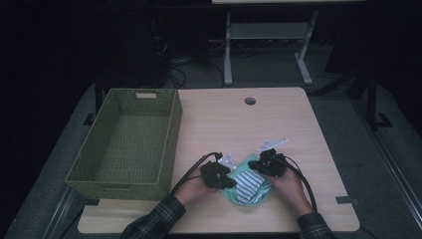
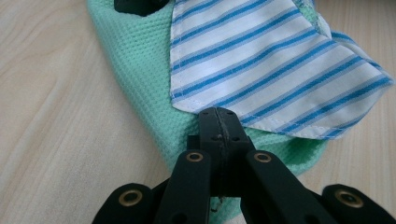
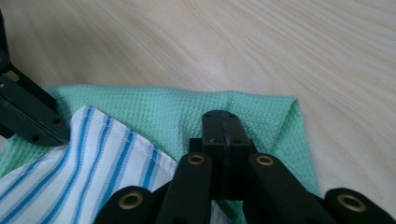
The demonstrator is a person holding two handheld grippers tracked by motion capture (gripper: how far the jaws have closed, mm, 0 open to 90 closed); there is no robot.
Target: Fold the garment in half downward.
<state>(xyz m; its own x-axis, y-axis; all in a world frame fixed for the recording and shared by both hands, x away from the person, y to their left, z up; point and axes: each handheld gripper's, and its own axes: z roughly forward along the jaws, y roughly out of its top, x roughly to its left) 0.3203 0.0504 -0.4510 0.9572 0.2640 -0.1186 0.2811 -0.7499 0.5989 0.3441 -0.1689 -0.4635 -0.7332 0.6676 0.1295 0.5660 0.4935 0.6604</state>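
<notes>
A mint-green waffle cloth (image 1: 230, 194) lies folded near the table's front edge, with a blue-and-white striped cloth (image 1: 251, 186) on top of it. My left gripper (image 1: 230, 182) comes in from the left, my right gripper (image 1: 261, 171) from the right. In the left gripper view the shut left gripper (image 2: 218, 112) touches the hem of the striped cloth (image 2: 261, 60) over the green cloth (image 2: 135, 79). In the right gripper view the shut right gripper (image 3: 223, 114) rests on the green cloth (image 3: 159, 107) near its folded edge, beside the striped cloth (image 3: 93, 154). I see no fabric between either pair of jaws.
A green woven basket (image 1: 171, 139) stands on the table's left side and holds nothing. A round cable hole (image 1: 250, 101) sits near the far edge of the wooden table (image 1: 298, 129). Part of the left gripper (image 3: 28, 112) shows at the left of the right gripper view.
</notes>
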